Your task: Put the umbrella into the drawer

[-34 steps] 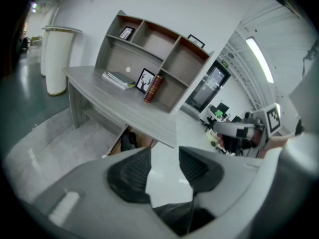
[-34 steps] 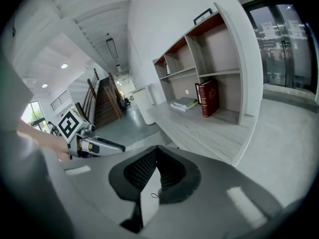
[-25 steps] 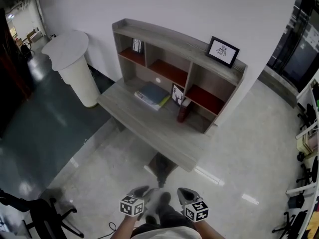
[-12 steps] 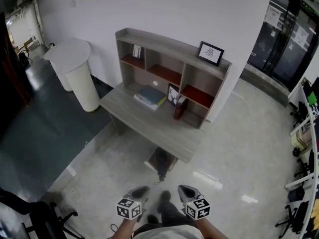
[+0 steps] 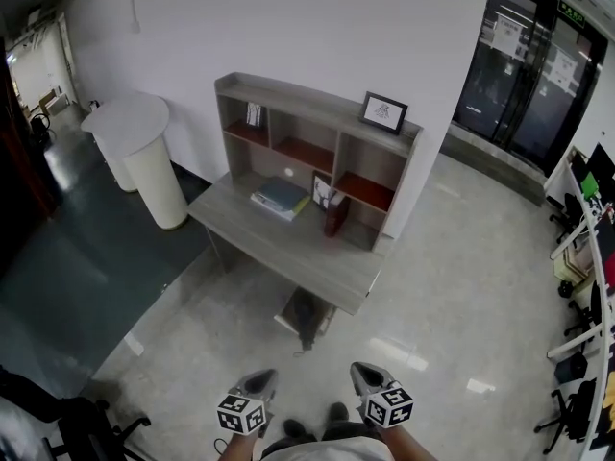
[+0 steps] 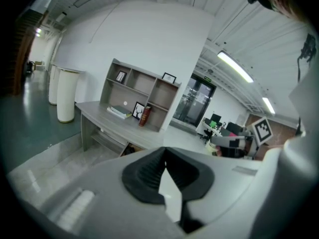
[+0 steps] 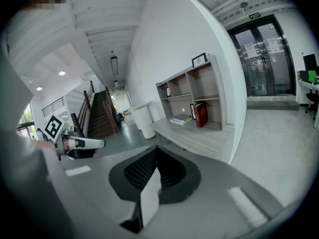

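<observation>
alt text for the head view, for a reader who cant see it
Seen from above, a grey wooden desk with an open shelf unit stands against a white wall, a white round pedestal table to its left. At the bottom, the left tongs and right tongs point toward it, both shut and empty.

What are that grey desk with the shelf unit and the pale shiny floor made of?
Grey desk with shelf unit: looks like matt wood-grain laminate or wood; faint streaked grain shows. Pale shiny floor: probably polished stone or tile; it mirrors ceiling lights.
</observation>
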Motion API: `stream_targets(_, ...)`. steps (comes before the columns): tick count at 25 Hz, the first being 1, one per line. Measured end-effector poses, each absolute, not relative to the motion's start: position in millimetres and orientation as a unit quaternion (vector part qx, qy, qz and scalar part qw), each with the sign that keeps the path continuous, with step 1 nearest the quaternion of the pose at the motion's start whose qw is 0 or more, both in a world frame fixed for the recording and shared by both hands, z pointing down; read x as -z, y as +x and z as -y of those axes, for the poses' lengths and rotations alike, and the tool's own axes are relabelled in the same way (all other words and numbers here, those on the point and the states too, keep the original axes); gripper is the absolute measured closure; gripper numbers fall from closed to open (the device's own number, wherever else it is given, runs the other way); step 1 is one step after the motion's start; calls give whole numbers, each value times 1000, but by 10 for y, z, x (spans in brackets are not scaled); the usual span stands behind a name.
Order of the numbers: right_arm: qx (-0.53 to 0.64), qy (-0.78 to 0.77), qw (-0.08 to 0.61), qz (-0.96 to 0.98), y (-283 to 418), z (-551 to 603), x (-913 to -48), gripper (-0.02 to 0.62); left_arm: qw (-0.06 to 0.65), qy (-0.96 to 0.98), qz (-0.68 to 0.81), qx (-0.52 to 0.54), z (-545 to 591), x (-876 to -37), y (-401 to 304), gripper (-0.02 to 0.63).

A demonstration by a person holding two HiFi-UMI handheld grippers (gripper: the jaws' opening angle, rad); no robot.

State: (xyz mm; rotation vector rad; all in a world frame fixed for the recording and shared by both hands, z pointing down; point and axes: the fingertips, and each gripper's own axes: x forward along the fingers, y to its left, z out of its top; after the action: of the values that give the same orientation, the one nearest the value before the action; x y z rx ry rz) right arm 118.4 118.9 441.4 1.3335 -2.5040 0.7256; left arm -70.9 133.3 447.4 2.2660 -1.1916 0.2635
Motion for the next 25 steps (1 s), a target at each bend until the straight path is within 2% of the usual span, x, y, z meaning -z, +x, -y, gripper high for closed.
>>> stream_targets(13, -201, 386, 120, 892, 1376, -1350, -4122, 591, 258, 837, 475, -86, -1495, -4184, -374, 606)
stream_targets(25, -205, 383, 109, 894, 1596, -1396, -4094, 591, 255, 842, 466, -94, -1654, -4138, -133, 606)
